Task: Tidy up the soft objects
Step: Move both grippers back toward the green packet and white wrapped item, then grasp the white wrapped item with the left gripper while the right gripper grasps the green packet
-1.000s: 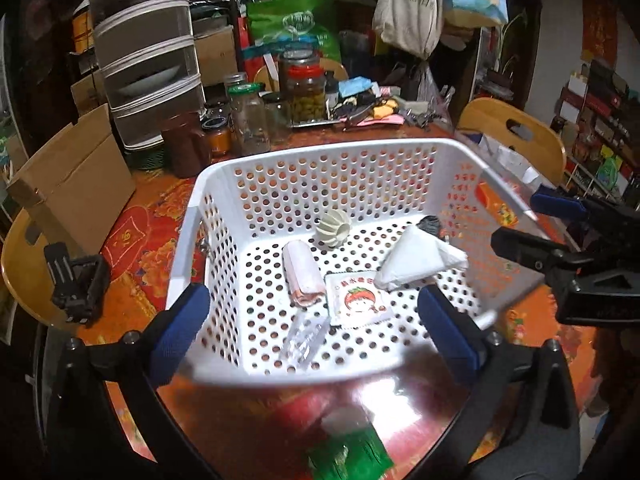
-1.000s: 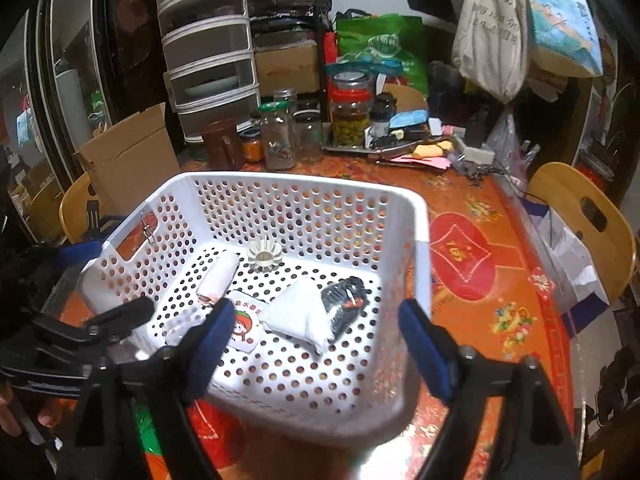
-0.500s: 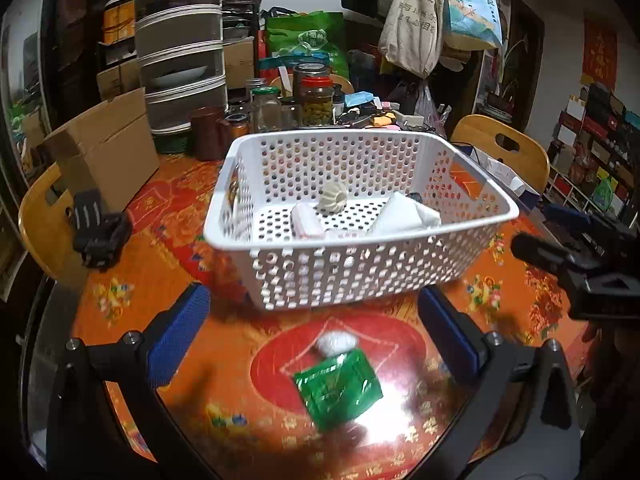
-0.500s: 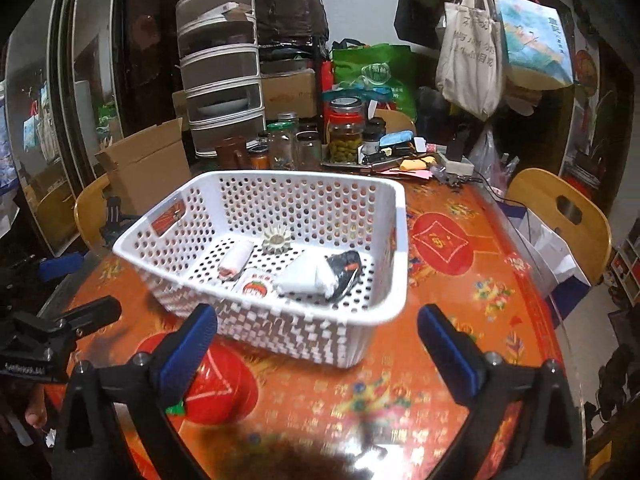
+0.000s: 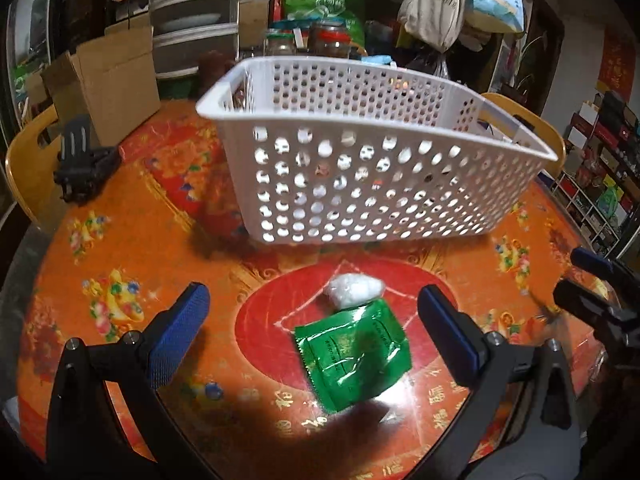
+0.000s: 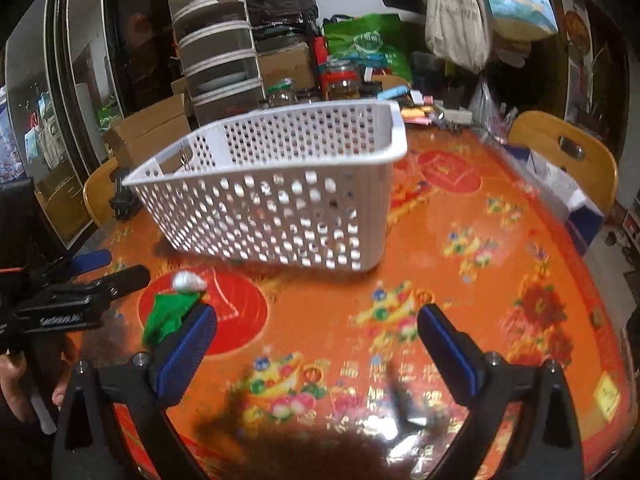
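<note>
1. Clutter fills the upper part of both views: stacked drawer unit (image 5: pixel 192 20), cardboard box (image 5: pixel 108 88), jars (image 6: pixel 340 80), hanging tote bag (image 6: pixel 456 16) and wooden chairs at the table edges
2. White perforated basket (image 5: pixel 360 172) stands on the orange patterned table (image 6: pixel 500 280), centre of the left wrist view; its near wall hides the contents
3. Green packet (image 5: pixel 354 354) lies lower centre in the left wrist view, touching a small white wad (image 5: pixel 354 290) just above it, both outside the basket
4. Left gripper (image 5: pixel 314 330) points down at the packet, jaws wide, packet between the blue pads without contact
5. Right gripper (image 6: pixel 316 346) has just been opening; jaws wide over bare table, nothing between them
</note>
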{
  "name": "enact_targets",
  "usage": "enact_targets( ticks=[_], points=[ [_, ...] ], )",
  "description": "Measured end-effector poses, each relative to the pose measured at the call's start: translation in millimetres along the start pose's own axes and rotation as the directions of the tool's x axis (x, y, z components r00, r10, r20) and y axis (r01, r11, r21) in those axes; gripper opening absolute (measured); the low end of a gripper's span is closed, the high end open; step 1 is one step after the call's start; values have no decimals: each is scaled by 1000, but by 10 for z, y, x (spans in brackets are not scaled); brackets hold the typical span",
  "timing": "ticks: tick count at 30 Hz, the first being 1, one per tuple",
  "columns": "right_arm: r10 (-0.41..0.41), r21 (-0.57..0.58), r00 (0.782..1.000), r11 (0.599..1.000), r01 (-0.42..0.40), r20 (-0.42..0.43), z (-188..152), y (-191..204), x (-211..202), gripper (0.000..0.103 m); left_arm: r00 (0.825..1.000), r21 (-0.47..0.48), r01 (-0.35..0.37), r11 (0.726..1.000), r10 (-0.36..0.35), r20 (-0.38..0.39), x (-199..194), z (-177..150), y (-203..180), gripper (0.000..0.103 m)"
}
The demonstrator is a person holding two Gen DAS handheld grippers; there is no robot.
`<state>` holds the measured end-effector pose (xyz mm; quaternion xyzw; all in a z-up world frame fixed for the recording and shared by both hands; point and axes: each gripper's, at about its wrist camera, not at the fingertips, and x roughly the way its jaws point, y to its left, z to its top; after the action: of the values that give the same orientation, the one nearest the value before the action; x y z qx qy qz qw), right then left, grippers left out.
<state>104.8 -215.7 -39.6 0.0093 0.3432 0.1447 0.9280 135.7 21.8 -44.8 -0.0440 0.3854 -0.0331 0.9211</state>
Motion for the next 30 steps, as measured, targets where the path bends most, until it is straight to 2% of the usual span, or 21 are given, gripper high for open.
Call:
enact_targets(
  ticks=[11,13,15,17,19,20,21,22,26,30],
  points=[
    [-2,4,999,1000,2,-42,-163,3,222,100,1000,19,-16,1000,17,-13,389,35,-129,100],
    [-3,2,999,1000,3,-46,-172,18,249,100,1000,22,-19,1000,19,-17,428,58,-146,94],
    [-4,3,999,1000,4,-47,-177,27,267,100,999,28,-27,999,28,-25,469,78,-179,79],
    [-2,5,999,1000,2,-47,-176,34,281,100,999,35,-24,999,26,-42,513,89,-192,69],
    [-2,4,999,1000,2,-47,-174,46,293,100,999,38,-8,999,9,-48,536,96,-200,65],
    [-1,3,999,1000,1,-48,-174,58,301,100,999,43,-9,999,11,-46,538,94,-208,58],
    [1,2,999,1000,0,-49,-171,70,310,100,999,53,-11,999,13,-46,544,94,-227,43],
    [3,0,999,1000,-3,-50,-170,88,320,100,999,58,-7,998,10,-50,552,93,-241,36],
    [22,-10,998,1000,-22,-60,-168,205,385,100,999,53,1,999,1,-45,529,83,-187,34],
    [58,-34,995,998,-62,-85,-197,427,488,100,1000,14,-12,1000,12,-17,342,66,75,34]
  ],
)
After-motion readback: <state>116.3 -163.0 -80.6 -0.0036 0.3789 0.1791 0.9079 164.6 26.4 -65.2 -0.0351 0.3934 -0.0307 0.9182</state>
